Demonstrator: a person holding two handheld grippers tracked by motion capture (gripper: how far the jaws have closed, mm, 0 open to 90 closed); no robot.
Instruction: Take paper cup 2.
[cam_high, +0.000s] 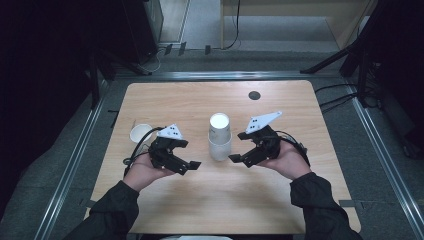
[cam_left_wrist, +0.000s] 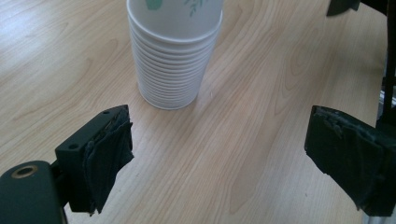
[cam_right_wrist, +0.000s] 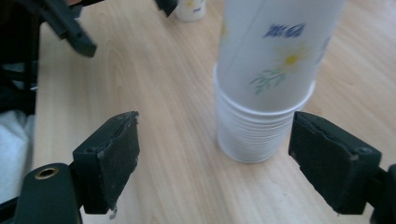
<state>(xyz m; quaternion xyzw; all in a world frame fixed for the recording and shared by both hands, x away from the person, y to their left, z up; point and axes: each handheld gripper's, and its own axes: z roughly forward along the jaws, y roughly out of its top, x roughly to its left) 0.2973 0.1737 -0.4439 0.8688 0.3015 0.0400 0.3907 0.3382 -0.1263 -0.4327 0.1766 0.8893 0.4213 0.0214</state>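
An upside-down stack of white paper cups (cam_high: 219, 137) stands in the middle of the wooden table (cam_high: 200, 100). My left gripper (cam_high: 187, 154) sits just left of the stack, jaws open and empty, pointing toward it. My right gripper (cam_high: 239, 147) is just right of the stack, also open and apart from it. In the left gripper view the stack (cam_left_wrist: 173, 56) stands ahead of the open left gripper (cam_left_wrist: 224, 149). In the right gripper view the flower-printed stack (cam_right_wrist: 266, 93) rises ahead of the open right gripper (cam_right_wrist: 215, 158), slightly to its right.
A single paper cup (cam_high: 141, 133) stands upright behind my left hand, and it is visible far off in the right gripper view (cam_right_wrist: 190, 9). A dark round grommet (cam_high: 254, 95) is set in the table's far side. Bare wood lies in front of the stack.
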